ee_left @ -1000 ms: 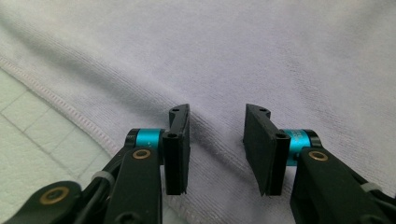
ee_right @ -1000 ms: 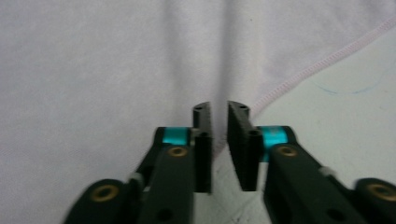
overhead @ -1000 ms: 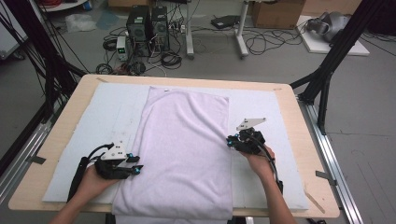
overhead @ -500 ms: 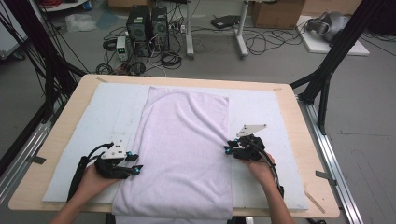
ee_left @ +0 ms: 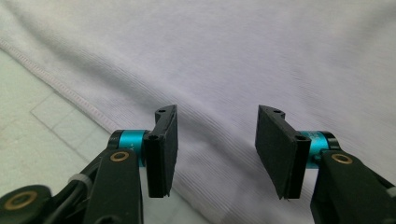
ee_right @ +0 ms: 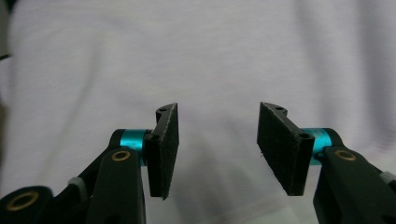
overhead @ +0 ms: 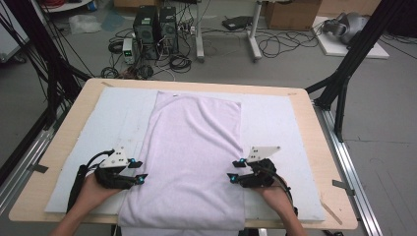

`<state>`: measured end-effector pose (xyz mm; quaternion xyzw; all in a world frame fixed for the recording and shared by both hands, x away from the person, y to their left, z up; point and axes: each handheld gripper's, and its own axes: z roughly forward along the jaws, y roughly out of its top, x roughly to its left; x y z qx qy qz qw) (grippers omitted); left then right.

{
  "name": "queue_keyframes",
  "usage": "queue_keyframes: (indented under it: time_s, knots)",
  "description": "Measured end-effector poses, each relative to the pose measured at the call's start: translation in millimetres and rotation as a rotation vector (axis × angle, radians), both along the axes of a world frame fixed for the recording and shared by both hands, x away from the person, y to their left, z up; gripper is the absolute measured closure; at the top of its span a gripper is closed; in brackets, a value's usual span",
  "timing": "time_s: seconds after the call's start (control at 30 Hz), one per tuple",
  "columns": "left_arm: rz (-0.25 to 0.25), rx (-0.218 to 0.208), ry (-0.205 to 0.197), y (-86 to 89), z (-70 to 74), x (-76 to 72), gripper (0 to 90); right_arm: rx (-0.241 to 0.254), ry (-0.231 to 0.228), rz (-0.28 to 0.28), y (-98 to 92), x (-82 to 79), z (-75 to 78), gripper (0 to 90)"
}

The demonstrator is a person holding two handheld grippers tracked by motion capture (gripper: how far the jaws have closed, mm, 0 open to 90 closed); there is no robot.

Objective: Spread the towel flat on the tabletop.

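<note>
A pale lilac towel (overhead: 192, 157) is laid flat lengthwise down the middle of a light blue-grey mat (overhead: 275, 123), which covers most of the wooden table (overhead: 314, 147). The towel's near end hangs a little over the table's front edge; its far end is seen near the mat's far edge.

The left gripper (overhead: 139, 171) is held at the towel's left side, approx. at the hem, tips pointed inward over the cloth. In the left gripper view the jaws are seen parted about halfway, w/ nothing between the pads (ee_left: 164, 149); ribbed cloth and its stitched hem (ee_left: 60, 86) are seen beyond, the mat at lower left. Jaws have just been opening a bit further.

The right gripper (overhead: 235, 170) is held at the towel's right side, tips over the cloth edge, opp. the left one. In the right gripper view the jaws are seen parted about halfway, nothing gripped; plain towel surface is seen past the pads (ee_right: 280, 144). Jaws have just been opening, no cloth between them.

Both hands are seen entering from the bottom of the high view. Whether the pads' undersides touch the cloth can't be told.
</note>
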<state>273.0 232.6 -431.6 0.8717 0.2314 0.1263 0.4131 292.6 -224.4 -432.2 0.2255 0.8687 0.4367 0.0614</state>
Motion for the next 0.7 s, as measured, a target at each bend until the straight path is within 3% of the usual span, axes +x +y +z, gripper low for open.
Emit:
queue_keyframes:
  time_s: [0.23, 0.37, 0.43, 0.47, 0.5, 0.53, 0.6, 0.7]
  knots:
    - [-0.113, 0.002, 0.01, 7.3, 4.3, -39.6, 50.5, -0.03, -0.002, 0.182, 8.4, -46.3, -1.0, 48.0]
    - [-0.177, 0.042, 0.028, 8.2, 0.2, -51.3, 51.7, -0.068, 0.006, 0.26, 9.9, -62.3, -4.6, 49.8]
    - [-0.202, 0.058, 0.04, 6.9, -4.4, -52.2, 58.9, -0.104, 0.013, 0.29, 11.6, -66.0, -9.6, 60.9]
    - [-0.218, 0.057, 0.056, 4.6, -7.9, -53.0, 68.6, -0.119, -0.015, 0.293, 12.3, -68.0, -12.1, 67.6]
    - [-0.236, 0.062, 0.042, 3.6, -8.7, -53.8, 78.8, -0.115, -0.027, 0.297, 11.1, -69.1, -12.2, 79.7]
    - [-0.241, 0.058, 0.047, 1.9, -8.9, -54.4, 86.0, -0.102, 0.008, 0.325, 10.9, -67.3, -12.5, 85.9]
    - [-0.251, 0.083, 0.039, 0.2, -6.4, -54.5, 88.3, -0.107, 0.011, 0.339, 10.3, -66.0, -12.0, 88.1]
    - [-0.261, 0.086, 0.032, -0.4, -5.8, -58.9, 88.8, -0.117, 0.014, 0.352, 8.4, -66.4, -10.1, 88.7]
